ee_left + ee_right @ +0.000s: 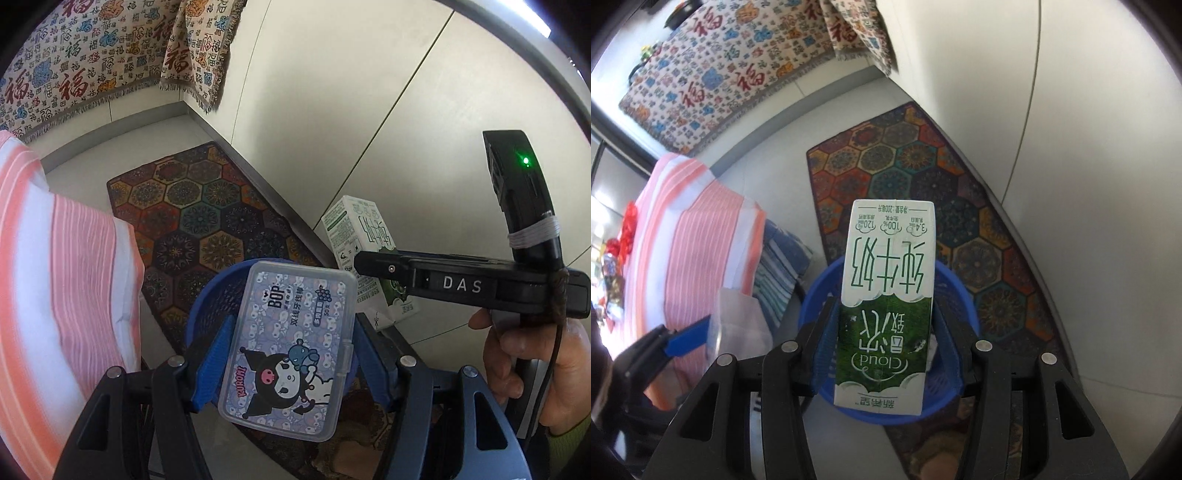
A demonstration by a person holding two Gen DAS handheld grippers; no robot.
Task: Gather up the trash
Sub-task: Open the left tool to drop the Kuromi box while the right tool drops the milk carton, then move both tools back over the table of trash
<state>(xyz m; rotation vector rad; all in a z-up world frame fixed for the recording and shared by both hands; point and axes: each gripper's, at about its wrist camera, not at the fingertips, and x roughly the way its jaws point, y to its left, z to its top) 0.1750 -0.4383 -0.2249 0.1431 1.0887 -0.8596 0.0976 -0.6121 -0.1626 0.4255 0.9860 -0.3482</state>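
My left gripper [291, 365] is shut on a clear plastic floss box [295, 317] with a cartoon label, its blue pads pressing on the box's two long sides. Directly beneath the box is a blue mesh bin [210, 295]. In the right wrist view my right gripper [886, 336] is shut on a green and white milk carton [888, 258], held upright over the same blue bin [960, 295]. The left wrist view also shows that carton [354, 229] and the right gripper [369, 266], carried by a hand. At the lower left of the right wrist view are the left gripper [689, 338] and the box [738, 325].
The bin stands on a hexagon-patterned rug [923, 166] on a pale floor. Pink striped bedding [694, 240] lies close on the left, with a folded blue striped cloth [783, 266] beside it. A white panelled wall [369, 110] runs along the right. A cloth with red characters [74, 74] hangs at the back.
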